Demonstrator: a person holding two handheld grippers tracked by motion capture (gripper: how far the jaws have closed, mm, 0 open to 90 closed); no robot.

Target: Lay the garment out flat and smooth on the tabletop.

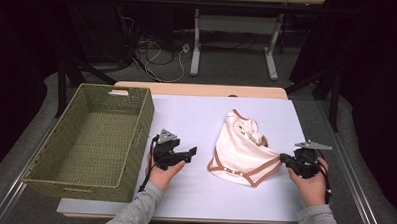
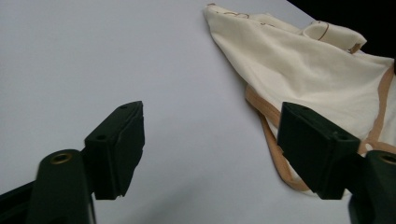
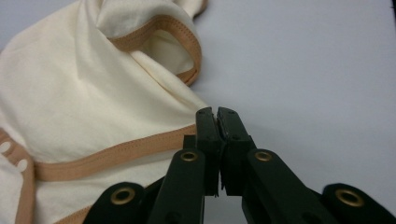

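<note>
A cream baby bodysuit with tan trim lies crumpled on the white table top, right of centre. Its right corner is drawn out to a point at my right gripper. In the right gripper view the jaws are shut together at the tan hem of the bodysuit, and the cloth runs in under them. My left gripper rests left of the bodysuit, pointing toward it. Its jaws stand open over bare table, with the bodysuit just beyond the right one.
A large green woven basket stands empty along the left side of the table. The table's front edge runs close to the person's sleeves. Beyond the far edge are cables and desk legs on a dark floor.
</note>
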